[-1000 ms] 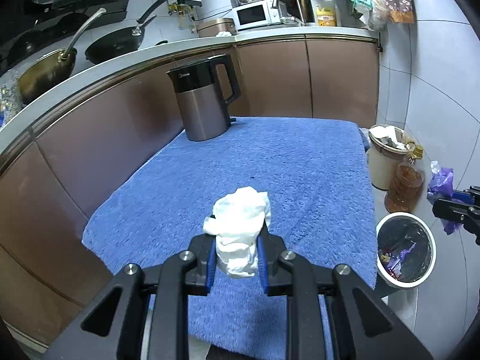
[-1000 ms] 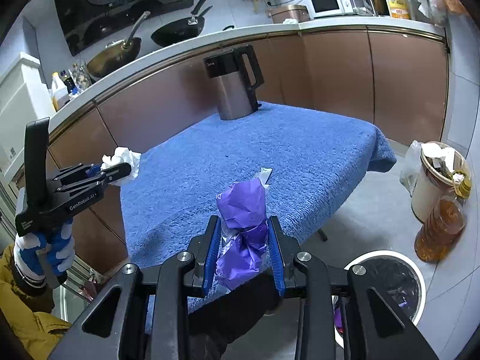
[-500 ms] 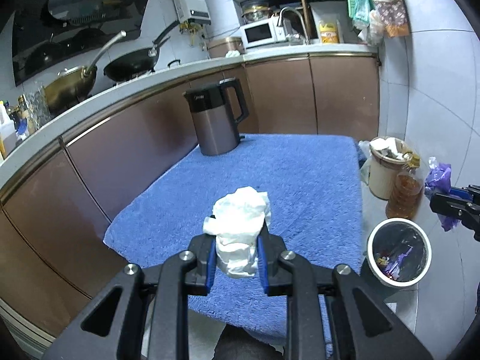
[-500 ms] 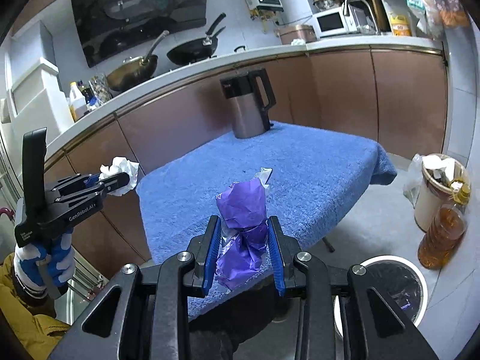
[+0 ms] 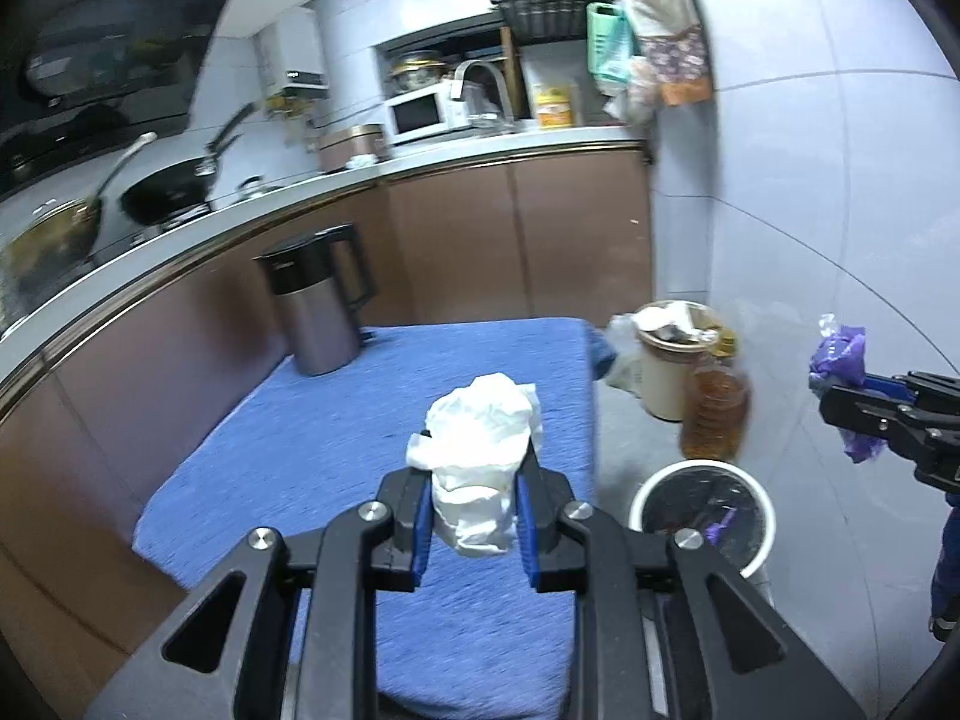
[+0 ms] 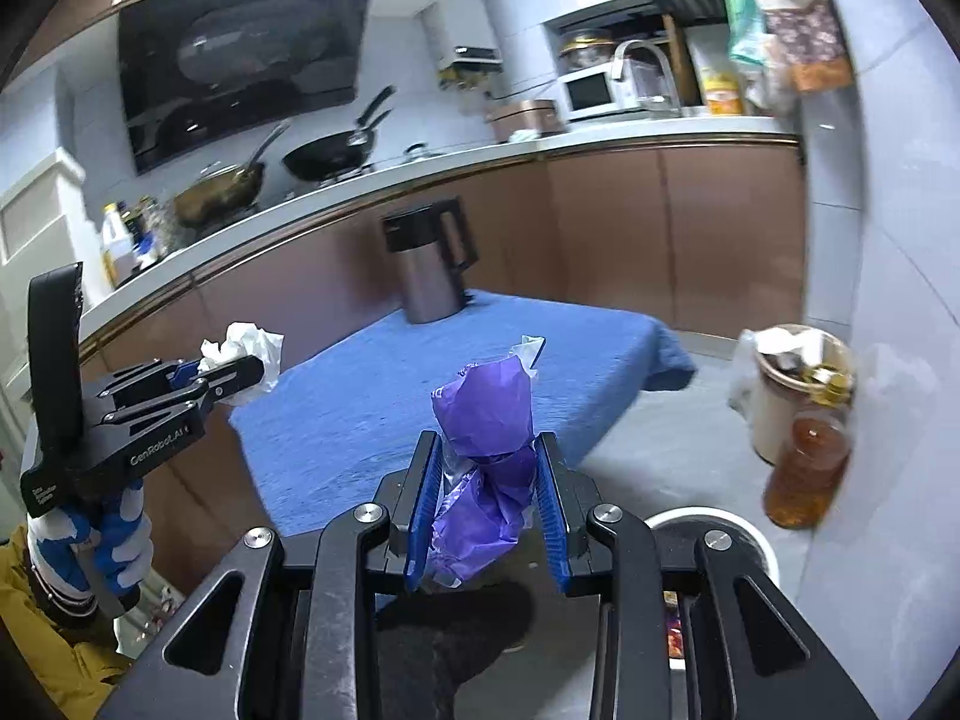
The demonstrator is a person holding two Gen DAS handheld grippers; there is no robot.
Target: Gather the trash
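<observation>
Left wrist view first: the left tool (image 5: 473, 516) is clamped on a crumpled white tissue (image 5: 480, 456), blue pads pressed to both sides of the wad, which bulges up above the fingertips. Below and beyond it lies the table (image 5: 336, 420) under a blue fuzzy cover. A steel kettle (image 5: 315, 300) with a black handle stands at the table's far left corner. Off the table's right edge, down on the floor, sits a white trash bin (image 5: 702, 519) with a dark liner and some scraps inside. Just beyond the bin is a bottle of amber oil (image 5: 714, 408), and behind that a beige bucket (image 5: 672, 366) stuffed with paper. Out at the right of the bin, higher up, the right tool (image 5: 840, 390) comes into view from the side, holding a purple bag (image 5: 840, 354).

Over to the right wrist view: the right tool (image 6: 487, 498) grips that purple bag (image 6: 486, 456) firmly between its blue pads, a bit of clear film showing at the bag's top. It hangs off the table's (image 6: 420, 384) near right corner, with the trash bin's (image 6: 744, 531) white rim showing just to the right of the fingers. The kettle (image 6: 429, 270) stands at the table's far end. Left of the table, the left tool (image 6: 246, 369) holds the tissue (image 6: 246, 348) aloft, in a blue-and-white gloved hand (image 6: 102, 534). The oil bottle (image 6: 807, 468) and bucket (image 6: 786, 384) stand just beyond the bin.
</observation>
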